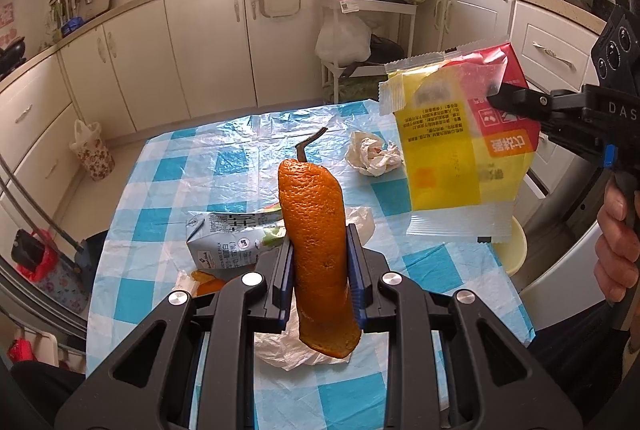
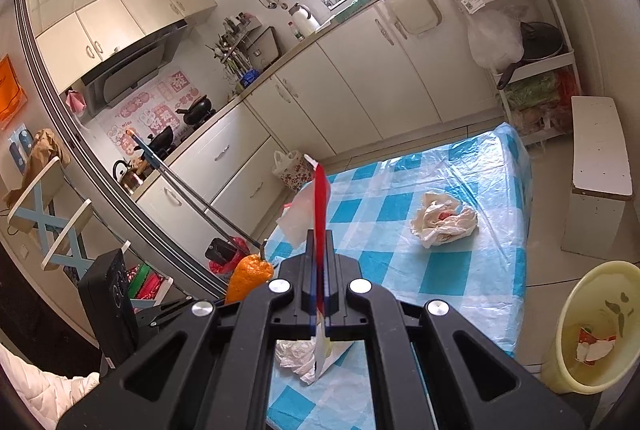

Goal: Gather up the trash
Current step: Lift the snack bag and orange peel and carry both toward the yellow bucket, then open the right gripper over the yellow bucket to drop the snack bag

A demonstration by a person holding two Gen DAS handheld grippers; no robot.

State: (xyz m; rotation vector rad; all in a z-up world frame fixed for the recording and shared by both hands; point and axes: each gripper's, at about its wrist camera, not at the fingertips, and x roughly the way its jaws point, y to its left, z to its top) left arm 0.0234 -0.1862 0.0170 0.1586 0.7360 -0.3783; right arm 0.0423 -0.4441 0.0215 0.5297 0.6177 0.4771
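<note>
Two grippers: both raised over the checked table [image 1: 168, 186].
Left gripper [image 1: 319, 262]: tilted down, clamping orange peel [image 1: 316, 246] upright.
Right gripper [image 2: 319, 270]: pinching snack wrapper [image 1: 460, 146] edge-on.

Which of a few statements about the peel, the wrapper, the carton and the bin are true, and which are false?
1. The left hand-held gripper clamps a long orange citrus peel. True.
2. The right hand-held gripper is empty. False: it is shut on a yellow and red plastic snack wrapper.
3. A grey milk carton lies on the blue-checked tablecloth. True.
4. The pale yellow plastic bin stands on the table. False: it stands on the floor beside it.
5. The crumpled white paper wad lies inside the bin. False: it lies on the tablecloth.
</note>
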